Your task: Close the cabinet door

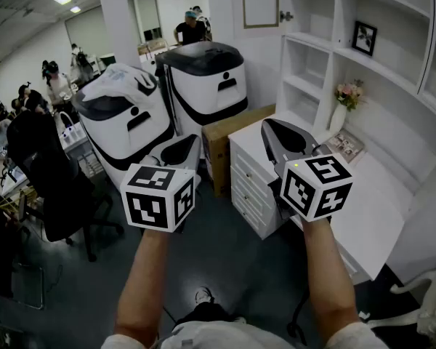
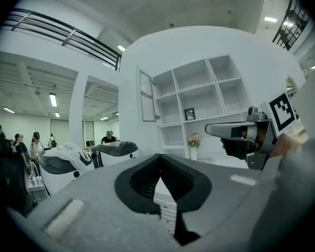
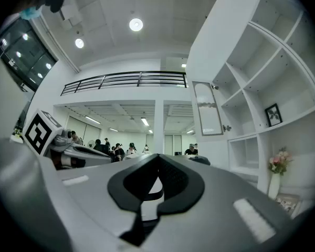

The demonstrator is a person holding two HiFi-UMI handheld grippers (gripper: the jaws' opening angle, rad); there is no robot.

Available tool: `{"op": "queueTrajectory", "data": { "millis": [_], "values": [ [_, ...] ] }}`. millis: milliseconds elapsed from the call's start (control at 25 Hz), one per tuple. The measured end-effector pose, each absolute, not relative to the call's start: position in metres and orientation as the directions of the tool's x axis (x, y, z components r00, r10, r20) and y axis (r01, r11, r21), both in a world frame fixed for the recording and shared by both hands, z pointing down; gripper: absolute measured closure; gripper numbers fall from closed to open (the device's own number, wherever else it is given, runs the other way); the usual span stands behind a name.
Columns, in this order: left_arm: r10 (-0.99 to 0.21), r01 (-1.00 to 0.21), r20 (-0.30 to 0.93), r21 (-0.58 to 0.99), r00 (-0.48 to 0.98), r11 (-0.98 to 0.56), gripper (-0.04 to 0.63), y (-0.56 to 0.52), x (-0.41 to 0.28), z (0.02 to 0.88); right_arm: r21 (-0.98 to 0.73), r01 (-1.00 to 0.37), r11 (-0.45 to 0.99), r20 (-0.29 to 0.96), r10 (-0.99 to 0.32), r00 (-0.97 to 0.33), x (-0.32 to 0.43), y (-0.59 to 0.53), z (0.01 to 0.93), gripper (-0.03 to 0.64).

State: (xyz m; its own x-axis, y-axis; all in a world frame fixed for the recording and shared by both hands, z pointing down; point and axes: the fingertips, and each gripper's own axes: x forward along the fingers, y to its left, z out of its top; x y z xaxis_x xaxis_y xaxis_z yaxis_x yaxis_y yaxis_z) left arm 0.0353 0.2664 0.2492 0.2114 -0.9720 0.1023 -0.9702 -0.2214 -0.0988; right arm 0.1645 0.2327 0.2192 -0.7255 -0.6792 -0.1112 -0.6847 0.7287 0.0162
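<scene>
The cabinet door [image 1: 260,2] is a white framed panel with a small knob. It stands swung open at the top left of the white shelf unit [image 1: 363,64], far ahead of both grippers. It also shows as the open door [image 2: 145,96] in the left gripper view and as the open door [image 3: 207,109] in the right gripper view. My left gripper [image 1: 183,150] is held level in mid-air, its jaws together with nothing between them. My right gripper [image 1: 277,133] floats beside it above the counter's corner, also shut and empty. Neither touches the door.
A white counter with drawers [image 1: 251,187] stands under the shelves, a cardboard box [image 1: 229,133] against its left end. Two big white-and-black machines [image 1: 203,78] stand further left. A black office chair [image 1: 51,180], a flower vase [image 1: 345,100] and a framed picture [image 1: 364,38] are in view; people work far back.
</scene>
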Motion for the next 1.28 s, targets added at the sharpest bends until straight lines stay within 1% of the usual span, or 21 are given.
{"op": "queueTrajectory", "data": {
  "millis": [320,520,1120,1240,1280],
  "values": [
    [-0.970,-0.968,0.091,-0.095,0.226,-0.234,0.598,0.250,0.027,0.251,0.035,-0.685,0.727,-0.110,-0.679,-0.726,0.146,0.219,0.222,0.612],
    [-0.967,-0.965,0.082,-0.086,0.239,-0.246,0.598,0.226,0.014,0.252,0.055,-0.693,0.719,-0.111,-0.686,-0.719,0.131,0.198,0.220,0.568],
    [-0.942,-0.940,0.065,-0.077,0.329,-0.333,0.598,0.124,-0.040,0.238,0.067,-0.753,0.655,-0.124,-0.743,-0.657,0.078,0.106,0.198,0.505],
    [-0.935,-0.932,0.060,-0.075,0.350,-0.354,0.598,0.106,-0.053,0.234,0.066,-0.768,0.637,-0.128,-0.758,-0.640,0.065,0.089,0.191,0.472],
    [-0.932,-0.930,0.058,-0.075,0.357,-0.361,0.598,0.100,-0.058,0.233,0.063,-0.772,0.632,-0.131,-0.762,-0.635,0.062,0.084,0.189,0.472]
  ]
}}
